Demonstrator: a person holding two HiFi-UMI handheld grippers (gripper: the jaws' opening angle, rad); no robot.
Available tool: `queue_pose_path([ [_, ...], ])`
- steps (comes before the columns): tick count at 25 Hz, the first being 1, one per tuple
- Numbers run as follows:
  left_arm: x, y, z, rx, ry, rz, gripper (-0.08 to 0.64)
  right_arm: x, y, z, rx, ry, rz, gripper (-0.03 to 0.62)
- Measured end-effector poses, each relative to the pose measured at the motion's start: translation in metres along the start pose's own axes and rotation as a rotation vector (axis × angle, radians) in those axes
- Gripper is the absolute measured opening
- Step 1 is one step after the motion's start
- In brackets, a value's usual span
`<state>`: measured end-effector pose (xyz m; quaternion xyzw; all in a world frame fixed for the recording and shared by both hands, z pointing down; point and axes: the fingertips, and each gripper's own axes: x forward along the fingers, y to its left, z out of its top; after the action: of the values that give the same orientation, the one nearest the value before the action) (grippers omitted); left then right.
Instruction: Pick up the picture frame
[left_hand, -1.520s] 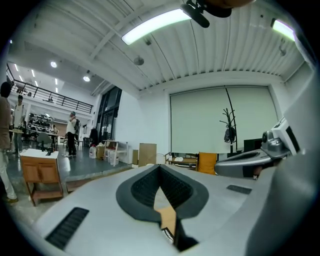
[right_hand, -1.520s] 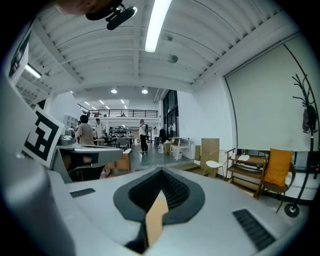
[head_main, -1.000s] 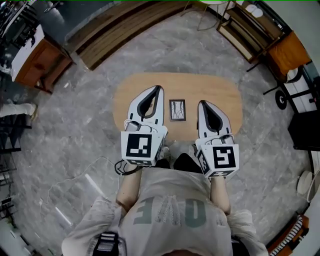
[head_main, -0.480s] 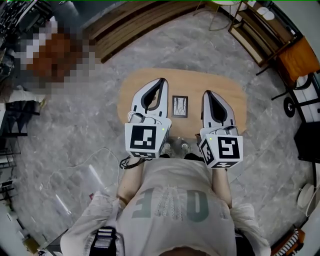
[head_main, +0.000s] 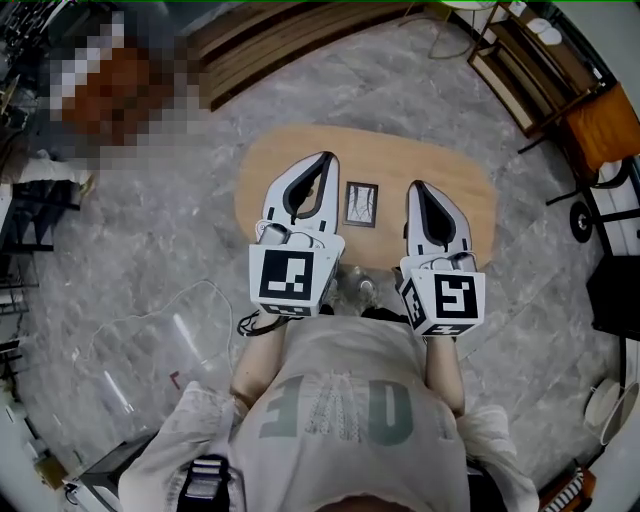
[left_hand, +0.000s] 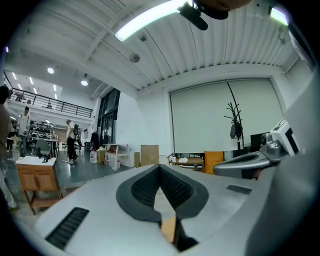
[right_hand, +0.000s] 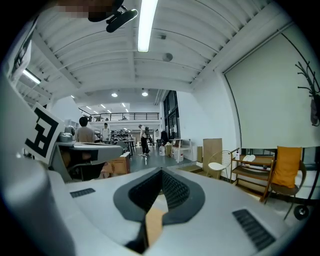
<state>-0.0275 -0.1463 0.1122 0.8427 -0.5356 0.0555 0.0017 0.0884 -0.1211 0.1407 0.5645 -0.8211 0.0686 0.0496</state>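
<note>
Grey marbled floor (head_main: 150, 250) surrounds a small oval wooden table (head_main: 460, 185) in the head view. The picture frame (head_main: 361, 204) lies flat near the table's middle, between the two tools and touching neither. The left gripper (head_main: 324, 159) runs just beside the frame's left edge and the right gripper (head_main: 414, 187) near its right edge. Both reach away from the person, roughly parallel, with their marker cubes (head_main: 290, 281) close to the chest. Neither holds anything, so I judge the step in hand to be the approach. To do it well, one tool should part its jaws before it dips, tip down toward a frame edge, and bite across the narrow border rather than the glass. A flat frame offers little to catch, so slipping one jaw under an edge while the other tool steadies the opposite side seems wise. In the left gripper view the jaws are pressed together at the tips with nothing between them, aimed about level across the hall at a pale blind (left_hand: 220, 115) and a coat stand (left_hand: 234, 122). The frame is out of sight. In the right gripper view the jaws likewise meet, empty, tilted slightly downward, and the frame is not visible there either.
</note>
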Motion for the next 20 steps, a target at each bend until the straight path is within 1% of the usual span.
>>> queue_pose_path([
  [3, 0.0, 0.003, -0.003, 0.004, 0.0, 0.003, 0.009, 0.0, 0.0, 0.003, -0.015, -0.022, -0.008, 0.006],
  [7, 0.006, 0.004, -0.014, -0.001, -0.012, 0.002, 0.009, 0.004, -0.004, 0.003, -0.072, -0.033, 0.004, 0.006],
  [10, 0.018, 0.007, -0.029, -0.027, -0.039, 0.01, 0.009, 0.015, -0.012, -0.009, -0.06, -0.045, -0.005, 0.006],
  [13, 0.03, 0.007, -0.057, -0.067, -0.015, 0.027, 0.009, 0.033, -0.023, -0.031, -0.057, -0.038, -0.013, 0.006],
  [16, 0.047, 0.008, -0.092, -0.093, 0.012, 0.022, 0.009, 0.057, -0.031, -0.058, -0.073, -0.039, -0.007, 0.005],
  [18, 0.055, 0.009, -0.12, -0.097, 0.036, 0.016, 0.009, 0.072, -0.03, -0.082, -0.07, -0.026, 0.007, 0.006],
  [20, 0.054, 0.009, -0.152, -0.113, 0.08, 0.011, 0.009, 0.078, -0.025, -0.116, -0.058, 0.017, 0.016, 0.006],
])
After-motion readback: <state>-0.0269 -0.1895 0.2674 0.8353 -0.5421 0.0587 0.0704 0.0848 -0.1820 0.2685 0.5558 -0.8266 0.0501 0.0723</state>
